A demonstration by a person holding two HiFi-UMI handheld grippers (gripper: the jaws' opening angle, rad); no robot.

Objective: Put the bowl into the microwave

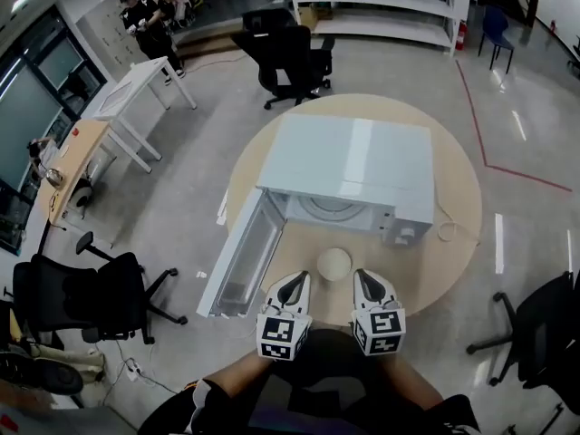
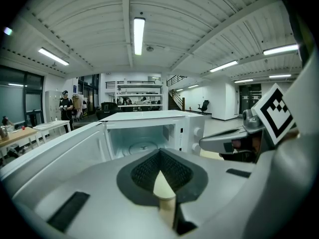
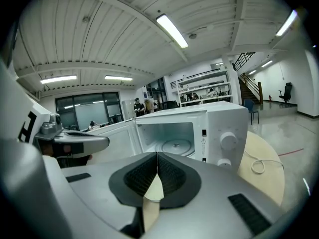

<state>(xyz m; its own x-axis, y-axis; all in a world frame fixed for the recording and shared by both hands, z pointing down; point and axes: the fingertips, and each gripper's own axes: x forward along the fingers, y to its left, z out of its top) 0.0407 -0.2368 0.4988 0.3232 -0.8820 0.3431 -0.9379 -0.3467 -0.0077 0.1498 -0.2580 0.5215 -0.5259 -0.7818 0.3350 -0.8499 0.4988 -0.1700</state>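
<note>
A small cream bowl (image 1: 333, 264) sits on the round wooden table (image 1: 453, 188), just in front of the white microwave (image 1: 349, 170). The microwave's door (image 1: 241, 254) hangs wide open to the left, and its turntable (image 3: 174, 146) is bare. My left gripper (image 1: 295, 282) is just left of the bowl and near me. My right gripper (image 1: 363, 279) is just right of it. Both are shut, with nothing between the jaws. Each gripper view looks over its shut jaws into the microwave cavity (image 2: 142, 142); the bowl is hidden there.
The microwave's white cable (image 1: 449, 231) lies coiled on the table at the right. Black office chairs (image 1: 91, 297) stand on the floor around the table. White desks (image 1: 136, 89), shelving (image 1: 381, 7) and people are far back.
</note>
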